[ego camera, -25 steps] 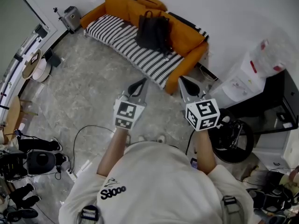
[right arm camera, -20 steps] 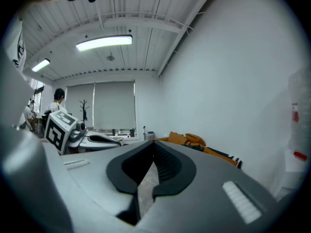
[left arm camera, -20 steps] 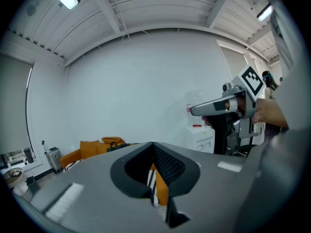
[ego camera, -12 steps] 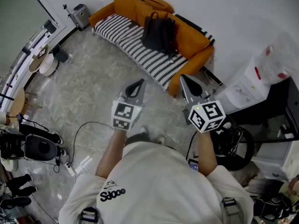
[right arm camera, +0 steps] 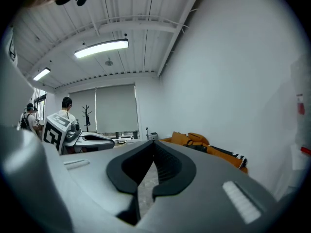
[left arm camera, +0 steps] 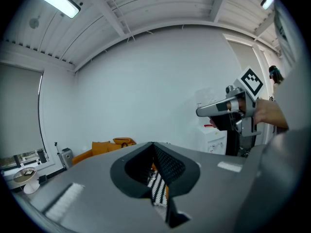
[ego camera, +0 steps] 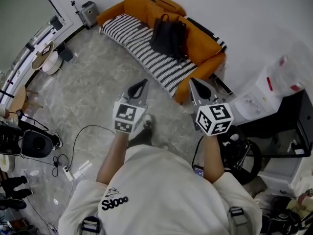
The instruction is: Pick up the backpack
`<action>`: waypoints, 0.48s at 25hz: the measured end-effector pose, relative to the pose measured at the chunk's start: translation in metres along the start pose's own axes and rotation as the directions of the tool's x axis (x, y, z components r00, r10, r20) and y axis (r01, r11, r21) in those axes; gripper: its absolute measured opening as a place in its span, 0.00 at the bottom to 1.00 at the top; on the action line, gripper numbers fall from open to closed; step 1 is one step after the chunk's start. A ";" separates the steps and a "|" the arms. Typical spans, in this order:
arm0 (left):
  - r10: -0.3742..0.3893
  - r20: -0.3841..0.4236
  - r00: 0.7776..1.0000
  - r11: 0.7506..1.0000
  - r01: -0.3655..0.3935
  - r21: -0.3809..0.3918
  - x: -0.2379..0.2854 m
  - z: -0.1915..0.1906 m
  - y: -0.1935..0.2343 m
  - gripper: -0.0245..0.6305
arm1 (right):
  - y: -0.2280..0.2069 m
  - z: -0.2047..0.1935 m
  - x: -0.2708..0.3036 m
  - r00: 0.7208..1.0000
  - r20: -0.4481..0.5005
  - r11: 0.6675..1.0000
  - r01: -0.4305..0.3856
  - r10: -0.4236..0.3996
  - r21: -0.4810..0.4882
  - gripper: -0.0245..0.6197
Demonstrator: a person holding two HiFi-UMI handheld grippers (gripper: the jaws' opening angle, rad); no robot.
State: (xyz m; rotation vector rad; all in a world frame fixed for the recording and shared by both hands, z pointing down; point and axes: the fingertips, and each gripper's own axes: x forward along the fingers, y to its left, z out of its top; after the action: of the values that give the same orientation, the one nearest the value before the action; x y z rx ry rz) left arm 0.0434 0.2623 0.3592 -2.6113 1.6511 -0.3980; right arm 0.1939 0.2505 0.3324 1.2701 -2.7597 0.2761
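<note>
Head view, near to far: what have you got?

Operator: Nearest me are the white shirt [ego camera: 161,190] and both forearms. I have the left gripper [ego camera: 143,82] and the right gripper [ego camera: 192,81] held out side by side over the marbled floor [ego camera: 93,92]. Each points toward the sofa with its marker cube facing up at the camera. A shoe [ego camera: 146,124] shows just below the left one.

Desk: And the fingers?

Operator: Both pairs are clenched on nothing. In the left gripper view the jaws meet at the tip, and only striped fabric shows through the opening behind them. In the right gripper view they meet the same way, with bare floor showing through. Each of those views also catches the other gripper off to one side.

Desk: Where is the backpack?

Operator: Well beyond both tips — the black backpack [ego camera: 168,35] sits propped against the back cushions of the orange sofa [ego camera: 208,45]. Its base is on the black-and-white striped cover [ego camera: 142,53]. The sofa stands against the white wall [ego camera: 234,13], and a white water dispenser [ego camera: 249,99] stands past the sofa's right end.
</note>
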 end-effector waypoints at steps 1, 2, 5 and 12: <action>0.002 0.004 1.000 1.000 -0.002 -0.001 0.001 0.001 0.002 0.05 | 0.000 0.000 0.002 1.000 -0.002 1.000 -0.010 0.010 0.002 0.04; 0.005 0.007 1.000 1.000 -0.005 -0.002 0.003 0.003 0.003 0.05 | -0.001 0.000 0.005 1.000 -0.002 1.000 -0.019 0.019 0.000 0.04; 0.013 0.011 1.000 1.000 -0.013 -0.006 0.011 0.004 0.008 0.05 | -0.004 0.001 0.010 1.000 0.006 0.999 -0.029 0.029 -0.014 0.04; 0.032 0.019 0.999 0.999 -0.031 -0.022 0.035 0.007 0.032 0.05 | -0.019 0.009 0.036 0.999 0.030 0.999 -0.022 0.023 -0.024 0.04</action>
State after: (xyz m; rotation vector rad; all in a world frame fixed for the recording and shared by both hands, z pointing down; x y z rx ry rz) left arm 0.0305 0.2164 0.3541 -2.5924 1.6981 -0.3550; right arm 0.1844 0.2097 0.3321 1.2482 -2.7956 0.2271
